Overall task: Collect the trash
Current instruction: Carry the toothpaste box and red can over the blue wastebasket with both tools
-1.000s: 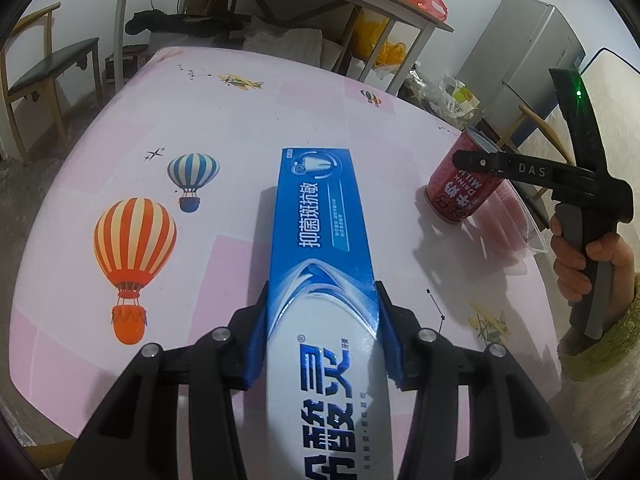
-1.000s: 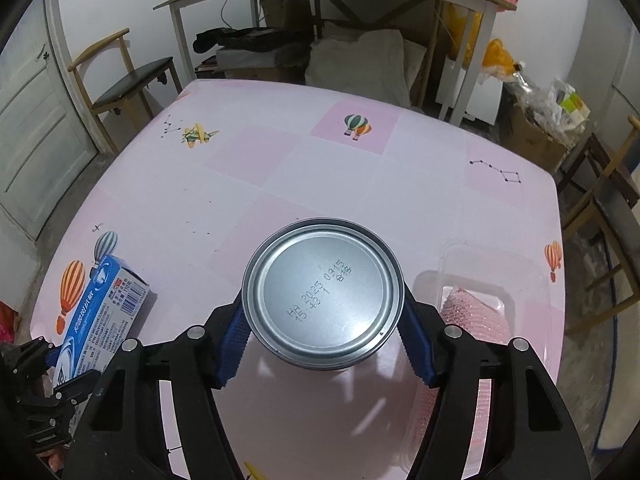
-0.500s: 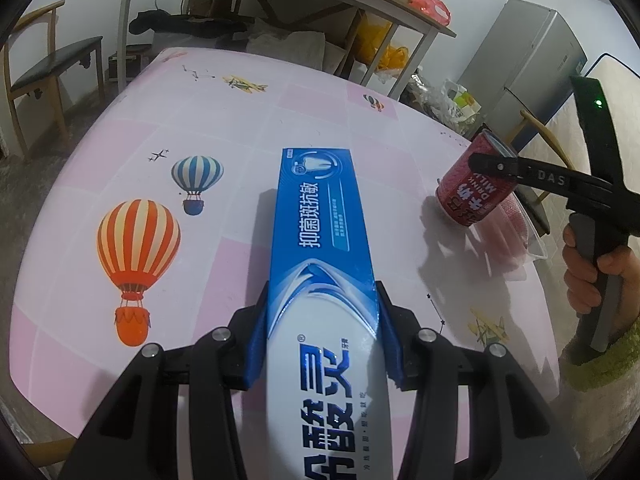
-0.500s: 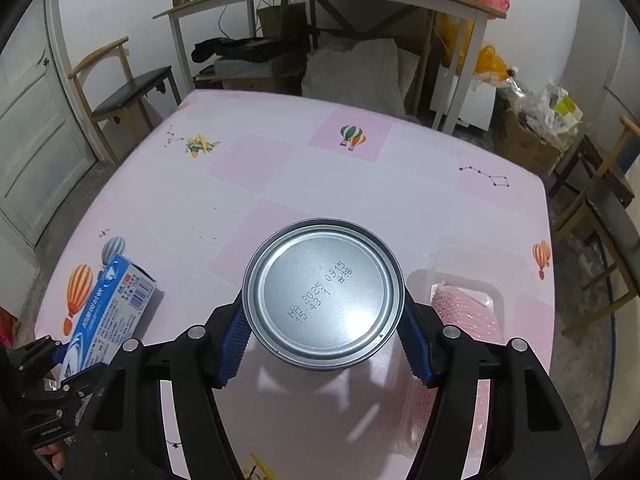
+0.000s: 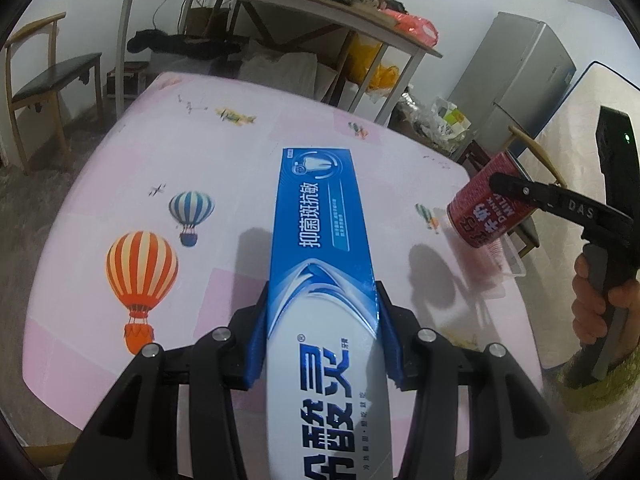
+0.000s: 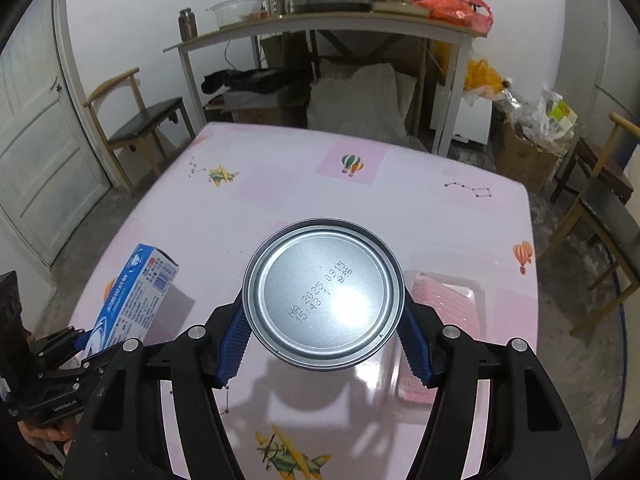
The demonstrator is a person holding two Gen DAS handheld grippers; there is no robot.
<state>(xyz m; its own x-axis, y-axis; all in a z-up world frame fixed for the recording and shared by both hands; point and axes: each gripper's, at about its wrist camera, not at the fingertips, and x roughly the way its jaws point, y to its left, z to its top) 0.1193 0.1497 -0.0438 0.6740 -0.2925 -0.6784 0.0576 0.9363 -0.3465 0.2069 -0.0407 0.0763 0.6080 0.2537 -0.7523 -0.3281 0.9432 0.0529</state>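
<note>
Left wrist view: the left gripper is clamped on the box, a long blue toothpaste carton, its blue pads pressing the two long sides near the near end. The box's long axis runs straight out along the fingers, its far end pointing toward the far edge of the table and tilted downward. Its shadow falls on the cloth to its left, so I judge it clear of the table. To the right of the box and well apart from it, the right gripper holds the can, a red tin tipped over so its base faces this camera, above the tray, a clear plastic punnet lying on the table's right edge. A hand grips that tool's handle.

Right wrist view: the right gripper is closed on the can, one ribbed pad on each side of its round wall. The can's axis points along the fingers, silver base toward the lens, and it casts a shadow on the table below. The tray lies just right of the can, still on the table and nearer this hand. The box sits far left of the can in the left gripper.

No bin shows in either view, so where both pieces must go cannot be told.
</note>
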